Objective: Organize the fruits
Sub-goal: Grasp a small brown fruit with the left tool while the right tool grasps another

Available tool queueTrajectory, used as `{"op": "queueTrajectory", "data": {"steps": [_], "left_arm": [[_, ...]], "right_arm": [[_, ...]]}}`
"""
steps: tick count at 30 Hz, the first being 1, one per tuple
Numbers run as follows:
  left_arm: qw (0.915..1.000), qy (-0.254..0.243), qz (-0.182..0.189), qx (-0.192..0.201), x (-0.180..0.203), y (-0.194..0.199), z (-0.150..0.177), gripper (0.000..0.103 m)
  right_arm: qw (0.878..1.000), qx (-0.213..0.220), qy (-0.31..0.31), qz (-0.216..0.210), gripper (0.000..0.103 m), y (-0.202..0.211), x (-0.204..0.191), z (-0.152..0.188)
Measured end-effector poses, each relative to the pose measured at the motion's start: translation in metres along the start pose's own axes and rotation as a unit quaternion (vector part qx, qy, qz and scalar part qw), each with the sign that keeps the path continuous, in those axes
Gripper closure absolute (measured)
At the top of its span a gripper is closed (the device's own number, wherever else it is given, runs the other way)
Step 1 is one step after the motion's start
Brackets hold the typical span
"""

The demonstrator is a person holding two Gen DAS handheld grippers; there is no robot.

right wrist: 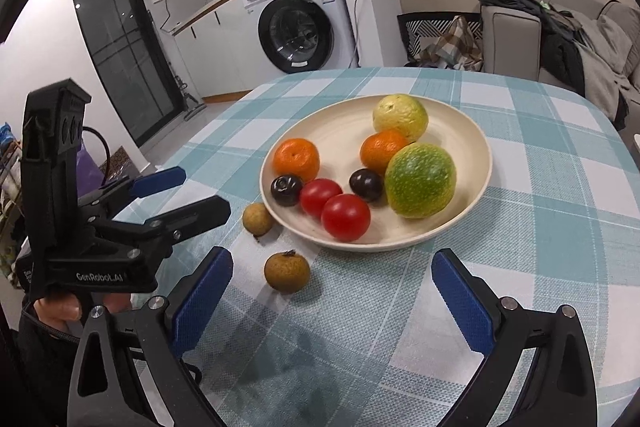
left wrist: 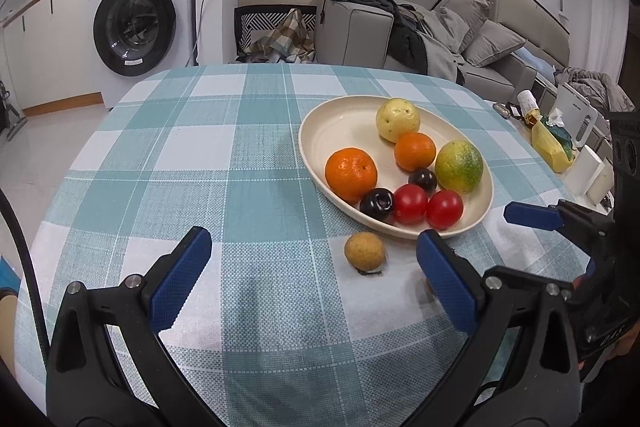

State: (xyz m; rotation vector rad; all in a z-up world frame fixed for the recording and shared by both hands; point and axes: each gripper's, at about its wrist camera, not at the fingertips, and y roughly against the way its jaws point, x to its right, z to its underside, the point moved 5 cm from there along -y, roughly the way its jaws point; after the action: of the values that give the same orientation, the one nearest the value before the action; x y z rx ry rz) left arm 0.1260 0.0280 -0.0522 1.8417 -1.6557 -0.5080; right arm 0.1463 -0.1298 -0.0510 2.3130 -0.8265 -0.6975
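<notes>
A cream plate [right wrist: 476, 155] sits on the desk [right wrist: 540, 227], which is covered by a teal-and-white checked cloth, toward the desk's far right part as seen from the left wrist. On the plate lie a yellow guava-like fruit [right wrist: 400, 117] at the far side, two oranges [right wrist: 296, 159] [right wrist: 382, 151], a large green-yellow citrus [right wrist: 420, 179], two dark plums [right wrist: 286, 189] [right wrist: 366, 185] and two red tomatoes [right wrist: 319, 195] [right wrist: 345, 217] at the near rim.

Two small brown longans lie on the cloth off the plate, toward the near edge of the desk. One longan [right wrist: 258, 219] rests just beside the plate's near-left rim, though whether it touches cannot be told; the other longan [right wrist: 287, 272] sits a little nearer to the cameras, apart from the first.

The left gripper [left wrist: 312, 279] hovers above the cloth with its blue-padded jaws spread wide and nothing between them; the first longan [left wrist: 365, 251] lies ahead within the gap. The right gripper [right wrist: 332, 301] is likewise wide apart and empty, and the second longan lies just ahead, nearer its left finger. In the right wrist view the left gripper [right wrist: 180, 193] shows at the left, held in a hand [right wrist: 60, 309].
</notes>
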Motion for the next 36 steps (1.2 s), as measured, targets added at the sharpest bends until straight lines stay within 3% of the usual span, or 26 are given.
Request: {"op": "queueTrajectory", "data": {"steps": [6,11,15,19,36], "left_arm": [[1.0000,0.005,0.001,-0.002,-0.002,0.000,0.000,0.001],[1.0000,0.003,0.000,-0.002,-0.003,-0.002,-0.001,0.001],[1.0000,0.003,0.000,-0.004,-0.004,-0.004,0.000,0.001],[1.0000,0.002,0.000,-0.005,-0.004,-0.004,-0.001,0.001],[0.9999,-0.004,0.001,-0.010,-0.001,-0.007,0.000,0.001]], "right_arm": [[1.000,-0.018,0.015,-0.005,0.005,-0.006,-0.008,0.004],[0.999,-0.034,0.024,-0.008,0.027,-0.012,-0.011,0.005],[0.998,-0.043,0.039,-0.006,0.030,-0.016,-0.016,0.007],[0.997,-0.053,0.049,-0.005,0.039,-0.020,-0.019,0.009],[0.995,-0.070,0.067,-0.007,0.048,-0.027,-0.029,0.012]]}}
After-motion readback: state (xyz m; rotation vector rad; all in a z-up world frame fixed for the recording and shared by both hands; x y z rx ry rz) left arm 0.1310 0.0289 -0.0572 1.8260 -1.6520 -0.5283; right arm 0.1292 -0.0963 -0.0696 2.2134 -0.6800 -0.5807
